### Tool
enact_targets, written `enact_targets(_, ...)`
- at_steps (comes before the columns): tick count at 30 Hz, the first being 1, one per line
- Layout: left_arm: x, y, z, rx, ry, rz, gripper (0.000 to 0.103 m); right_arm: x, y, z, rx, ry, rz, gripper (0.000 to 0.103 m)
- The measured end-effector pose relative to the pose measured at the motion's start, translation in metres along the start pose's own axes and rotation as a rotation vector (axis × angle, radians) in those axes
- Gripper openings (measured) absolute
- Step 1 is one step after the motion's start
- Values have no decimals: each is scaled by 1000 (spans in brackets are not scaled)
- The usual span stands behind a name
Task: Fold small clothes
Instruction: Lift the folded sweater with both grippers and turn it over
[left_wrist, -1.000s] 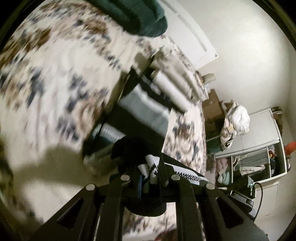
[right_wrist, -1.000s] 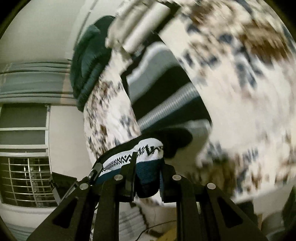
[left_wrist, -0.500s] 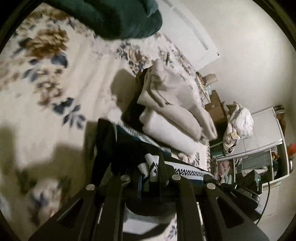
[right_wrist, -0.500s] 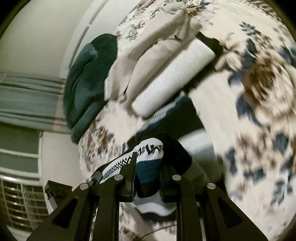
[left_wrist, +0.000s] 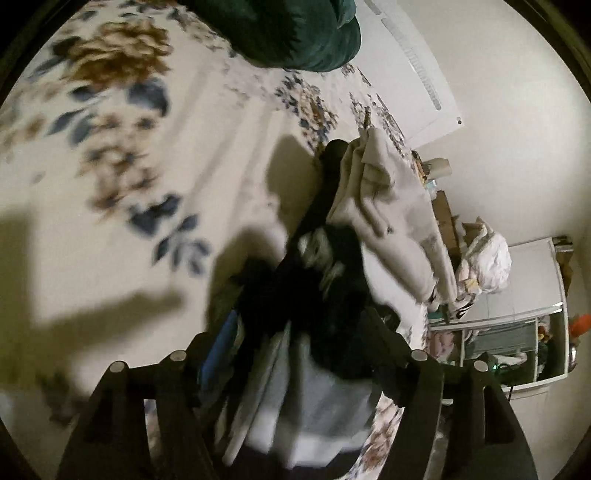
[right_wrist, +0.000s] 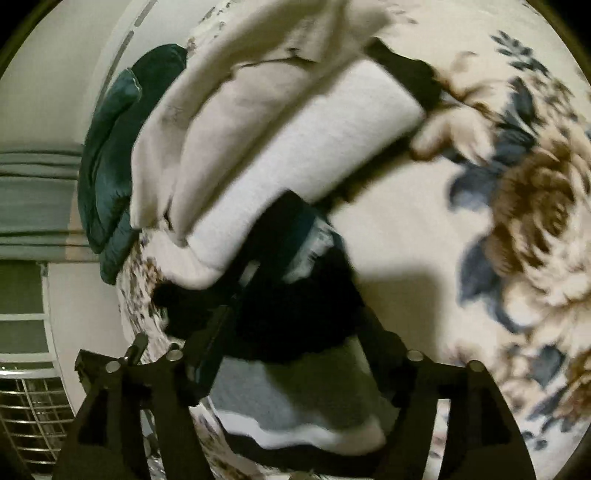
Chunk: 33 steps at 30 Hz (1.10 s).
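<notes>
Both grippers' jaws are seen opening. The dark patterned garment (left_wrist: 325, 280) lies loose between the left gripper (left_wrist: 295, 332) and right gripper (right_wrist: 291, 332) fingers, dropped on the striped garment (right_wrist: 295, 413) beside folded beige clothes (right_wrist: 266, 140), on the floral bedspread (left_wrist: 110, 155). No containers discernible.

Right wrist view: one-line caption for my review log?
Right gripper, jaws opening, over dark patterned garment beside folded beige pile on floral bedspread.
</notes>
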<state>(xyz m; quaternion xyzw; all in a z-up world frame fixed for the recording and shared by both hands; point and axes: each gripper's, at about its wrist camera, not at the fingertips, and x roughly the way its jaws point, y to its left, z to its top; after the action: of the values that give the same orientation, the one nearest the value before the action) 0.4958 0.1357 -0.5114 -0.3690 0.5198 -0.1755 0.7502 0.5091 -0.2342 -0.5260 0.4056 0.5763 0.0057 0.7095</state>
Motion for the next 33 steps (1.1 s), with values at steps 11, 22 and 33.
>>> enact_targets(11, -43, 34, -141, -165, -12, 39, 68, -4, -41, -15, -130, 145, -9, 92)
enact_targets(22, 42, 40, -212, -382, -120, -114, 68, 91, -26, 51, -236, 358, 118, 92)
enact_targets(33, 54, 43, -197, -535, -358, -230, 38, 157, -1, 66, -231, 442, 250, 83)
